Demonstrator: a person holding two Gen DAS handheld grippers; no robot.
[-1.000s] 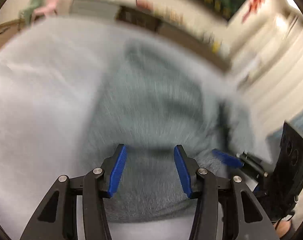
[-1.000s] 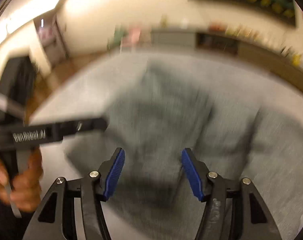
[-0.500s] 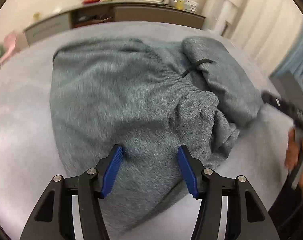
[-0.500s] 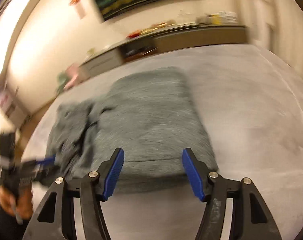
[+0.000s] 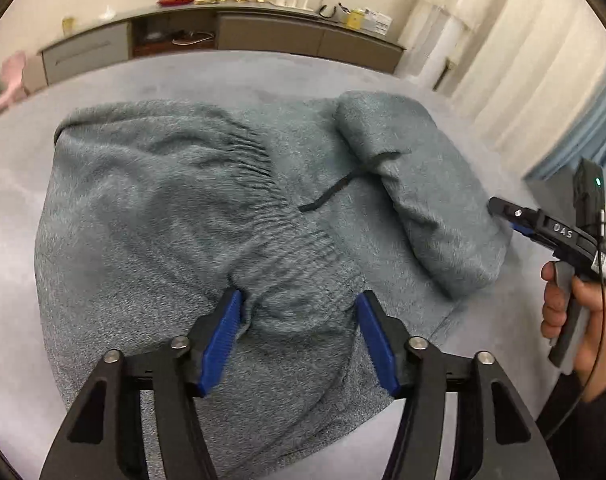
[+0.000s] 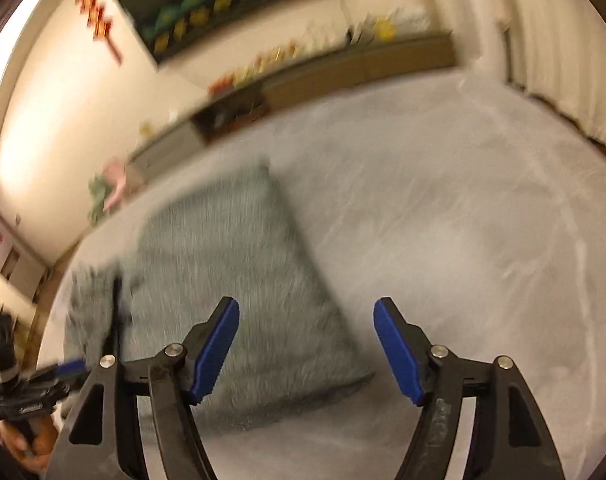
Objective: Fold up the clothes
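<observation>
Grey fleece trousers [image 5: 163, 216] lie crumpled on the pale grey bed [image 5: 231, 76], with a gathered elastic waistband [image 5: 271, 208] and a black drawstring [image 5: 335, 192]. One leg is folded into a thick pad [image 5: 431, 200] at the right. My left gripper [image 5: 299, 328] is open, its blue pads straddling a bunched part of the waistband. My right gripper [image 6: 307, 344] is open above the bed beside the near corner of the folded pad [image 6: 239, 292]; that view is blurred. The right gripper [image 5: 543, 228] and a hand [image 5: 579, 320] holding it show at the right of the left wrist view.
A long low cabinet [image 5: 231, 36] with small items on top runs along the far wall. Pale curtains [image 5: 523, 72] hang at the right. The bed surface [image 6: 443, 220] stretches right of the trousers. Pink and green items [image 6: 107, 192] sit at the far left.
My left gripper has moved forward and lower, its pads now around the waistband bunch. My right gripper swung right, so the folded pad now lies to its left.
</observation>
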